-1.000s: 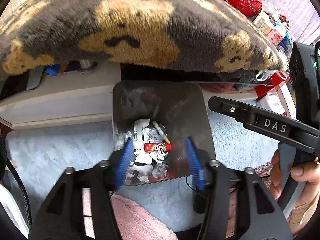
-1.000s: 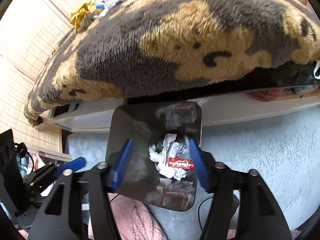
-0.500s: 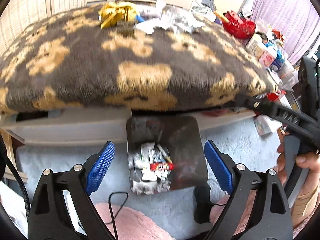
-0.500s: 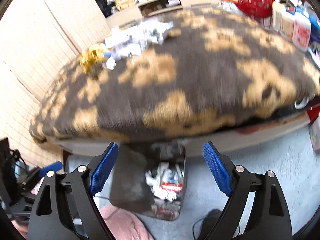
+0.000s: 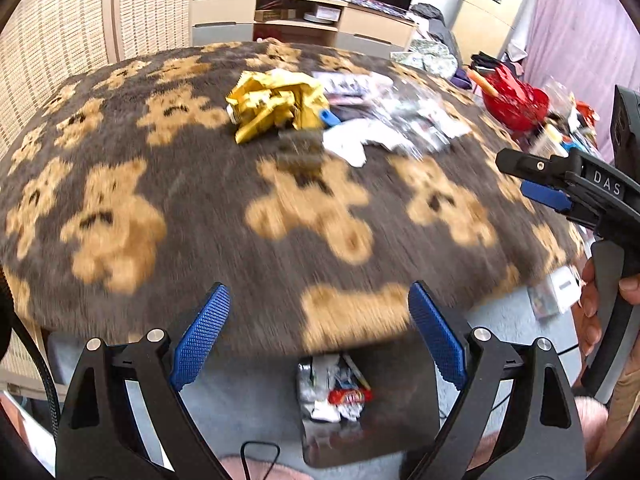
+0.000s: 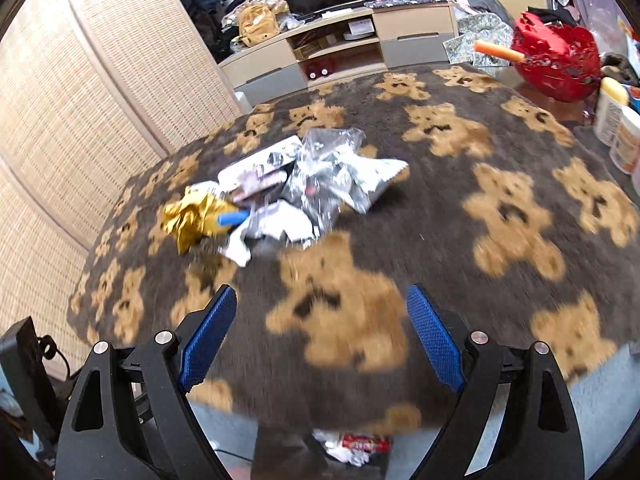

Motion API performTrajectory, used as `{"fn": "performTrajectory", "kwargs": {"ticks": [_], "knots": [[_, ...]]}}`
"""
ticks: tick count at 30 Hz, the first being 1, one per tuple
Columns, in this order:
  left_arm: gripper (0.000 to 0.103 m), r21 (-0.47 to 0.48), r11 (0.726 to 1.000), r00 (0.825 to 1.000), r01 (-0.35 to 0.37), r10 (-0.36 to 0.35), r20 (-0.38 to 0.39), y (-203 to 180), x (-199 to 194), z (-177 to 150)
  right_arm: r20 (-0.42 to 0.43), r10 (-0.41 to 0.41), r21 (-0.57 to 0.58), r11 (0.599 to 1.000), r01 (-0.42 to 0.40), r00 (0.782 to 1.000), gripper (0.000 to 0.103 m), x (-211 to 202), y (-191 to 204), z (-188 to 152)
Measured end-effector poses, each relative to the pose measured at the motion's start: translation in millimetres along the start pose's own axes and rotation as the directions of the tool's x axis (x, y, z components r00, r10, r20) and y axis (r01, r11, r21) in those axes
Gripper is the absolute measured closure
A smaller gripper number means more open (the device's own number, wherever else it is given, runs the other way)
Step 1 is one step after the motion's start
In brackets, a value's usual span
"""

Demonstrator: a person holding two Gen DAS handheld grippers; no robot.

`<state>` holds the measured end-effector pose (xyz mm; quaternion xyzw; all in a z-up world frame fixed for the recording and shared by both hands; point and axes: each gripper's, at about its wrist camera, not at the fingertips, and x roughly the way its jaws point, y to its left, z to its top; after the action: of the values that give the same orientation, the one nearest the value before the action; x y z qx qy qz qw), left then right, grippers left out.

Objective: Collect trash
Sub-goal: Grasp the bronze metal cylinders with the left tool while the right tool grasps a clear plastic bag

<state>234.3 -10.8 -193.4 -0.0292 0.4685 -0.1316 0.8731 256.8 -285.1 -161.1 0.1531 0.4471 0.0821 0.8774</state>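
Note:
A pile of trash lies on the bear-print blanket (image 5: 280,216): a crumpled yellow wrapper (image 5: 276,106), white paper (image 5: 352,144) and clear plastic bags (image 6: 332,172). The yellow wrapper (image 6: 192,220) also shows in the right wrist view. A dark metal bin (image 5: 384,432) on the floor below the table edge holds wrappers and a red packet (image 5: 350,397). My left gripper (image 5: 320,340) is open and empty above the near table edge. My right gripper (image 6: 322,340) is open and empty too; it shows at the right of the left wrist view (image 5: 560,188).
A red basket (image 6: 556,60) and several tubs (image 6: 616,128) stand at the table's right side. A TV cabinet (image 6: 340,52) stands behind, a woven screen (image 6: 80,120) to the left. A pale blue rug (image 5: 248,400) covers the floor.
Both grippers have risen from over the bin to above the table edge and opened wide. The trash pile on the blanket has come into full view.

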Motion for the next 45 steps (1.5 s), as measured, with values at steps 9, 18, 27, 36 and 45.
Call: {"fn": "performTrajectory", "kwargs": {"ticks": [9,18,27,36,45], "knots": [[0.018,0.029,0.999,0.999,-0.039,0.039,0.006,4.4,41.3,49.9,-0.03,0.012,0.042,0.999,-0.011,0.999,0.031,50.5,-2.6,30.0],[0.023,-0.012,0.999,0.999,-0.042,0.041,-0.012,12.8,86.1,82.4,-0.055,0.048,0.053,0.998,-0.045,0.997,0.045,81.6,-6.3,43.1],[0.054,0.001,0.999,0.999,-0.051,0.051,-0.012,9.8,101.6,94.7,-0.057,0.047,0.033,0.998,-0.045,0.997,0.075,91.5,-5.8,53.8],[0.066,0.017,0.998,0.998,-0.067,0.067,-0.016,12.9,86.4,84.7,0.052,0.026,-0.052,0.998,-0.024,0.998,0.084,57.0,11.6,58.0],[0.066,0.031,0.997,0.997,-0.074,0.074,0.027,4.6,34.7,67.7,0.104,0.029,-0.052,0.998,-0.023,0.994,0.084,8.7,7.4,49.3]]}}
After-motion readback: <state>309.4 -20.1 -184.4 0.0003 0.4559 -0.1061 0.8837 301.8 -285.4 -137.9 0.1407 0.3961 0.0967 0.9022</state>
